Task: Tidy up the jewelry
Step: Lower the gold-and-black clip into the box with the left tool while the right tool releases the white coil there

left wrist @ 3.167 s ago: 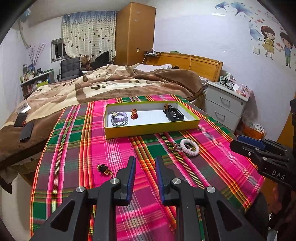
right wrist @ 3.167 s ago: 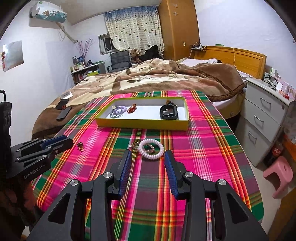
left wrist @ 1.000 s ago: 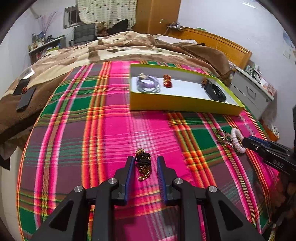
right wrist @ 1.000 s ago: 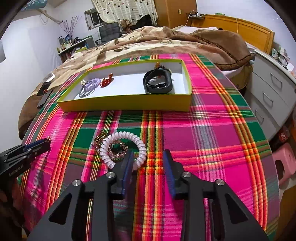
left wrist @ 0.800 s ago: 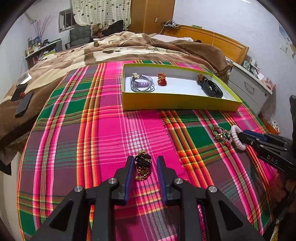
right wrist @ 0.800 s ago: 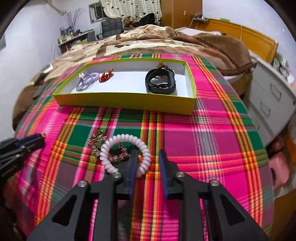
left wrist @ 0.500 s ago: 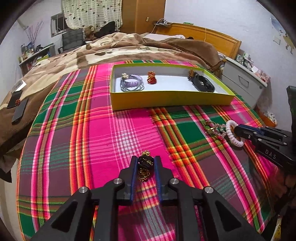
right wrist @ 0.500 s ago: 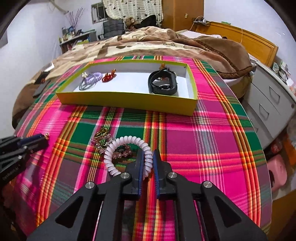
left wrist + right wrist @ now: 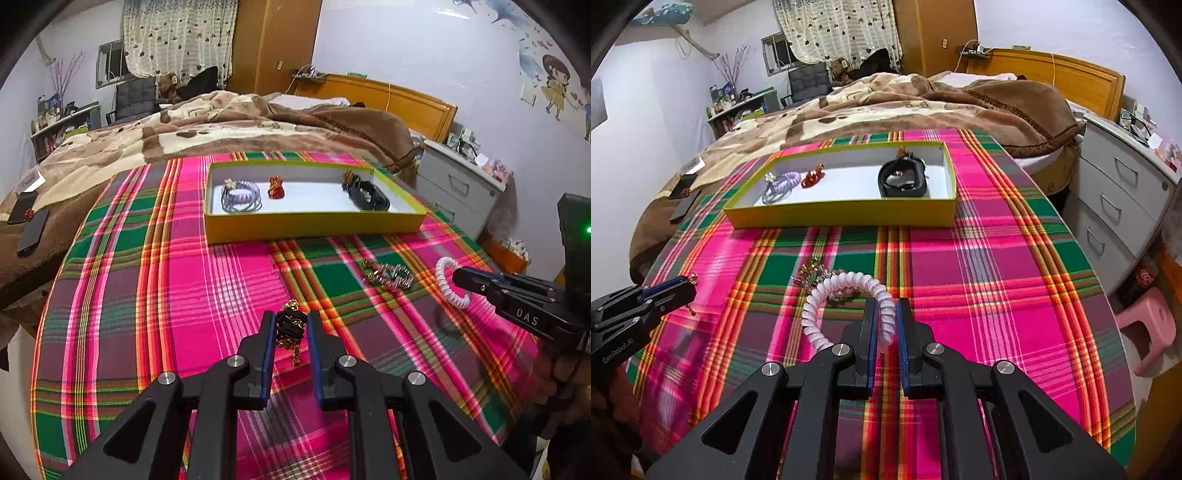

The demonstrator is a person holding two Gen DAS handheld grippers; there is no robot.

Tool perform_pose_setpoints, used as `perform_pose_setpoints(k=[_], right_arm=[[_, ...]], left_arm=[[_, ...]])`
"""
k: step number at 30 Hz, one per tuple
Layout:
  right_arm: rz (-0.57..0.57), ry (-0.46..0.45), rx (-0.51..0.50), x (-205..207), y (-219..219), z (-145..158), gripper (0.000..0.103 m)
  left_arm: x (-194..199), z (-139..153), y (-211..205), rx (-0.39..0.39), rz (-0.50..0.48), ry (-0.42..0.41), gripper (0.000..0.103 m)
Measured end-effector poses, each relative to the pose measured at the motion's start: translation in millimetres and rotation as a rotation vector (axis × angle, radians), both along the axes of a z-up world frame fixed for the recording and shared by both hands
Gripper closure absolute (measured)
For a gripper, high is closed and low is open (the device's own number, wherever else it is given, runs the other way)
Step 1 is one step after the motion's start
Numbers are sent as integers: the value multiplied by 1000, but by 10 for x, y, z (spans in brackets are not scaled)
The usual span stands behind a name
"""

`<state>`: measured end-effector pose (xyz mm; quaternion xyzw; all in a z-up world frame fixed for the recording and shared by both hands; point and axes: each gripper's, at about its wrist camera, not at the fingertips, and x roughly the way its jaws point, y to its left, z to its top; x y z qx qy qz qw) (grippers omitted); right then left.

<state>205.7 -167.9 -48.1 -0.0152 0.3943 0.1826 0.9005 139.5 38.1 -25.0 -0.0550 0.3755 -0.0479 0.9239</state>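
My left gripper (image 9: 290, 322) is shut on a black and gold jewelry piece (image 9: 291, 325) and holds it just above the plaid cloth. My right gripper (image 9: 885, 312) is shut on a white spiral bracelet (image 9: 846, 295), lifted off the cloth; it also shows in the left wrist view (image 9: 448, 280). A gold chain bracelet (image 9: 388, 275) lies on the cloth, seen in the right wrist view (image 9: 816, 275) behind the white bracelet. The yellow tray (image 9: 314, 225) holds a purple hair tie (image 9: 240, 195), a red charm (image 9: 276, 187) and a black band (image 9: 367, 192).
The round table has a pink and green plaid cloth (image 9: 997, 266). A bed with a brown blanket (image 9: 905, 99) stands behind it. A grey drawer unit (image 9: 1119, 192) and a pink stool (image 9: 1148, 328) stand to the right. Two phones (image 9: 26, 218) lie on the bed's edge.
Both grippers closed on their pieces and rose. The left one lifted the black and gold piece, the right one lifted the white spiral bracelet off the gold chain bracelet.
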Motion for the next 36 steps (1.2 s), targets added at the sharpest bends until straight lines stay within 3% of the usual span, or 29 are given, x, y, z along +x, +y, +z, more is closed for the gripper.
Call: perform_pose_setpoints(k=[11, 20, 36], right_arm=[[23, -41, 10, 69, 101, 185, 93], [51, -84, -3, 298, 289, 329, 93], [68, -79, -31, 1004, 614, 287, 93]], left_arm=[[146, 228, -21, 19, -16, -51, 87], [498, 397, 57, 32, -21, -89, 87], [1295, 293, 196, 69, -23, -80, 87]])
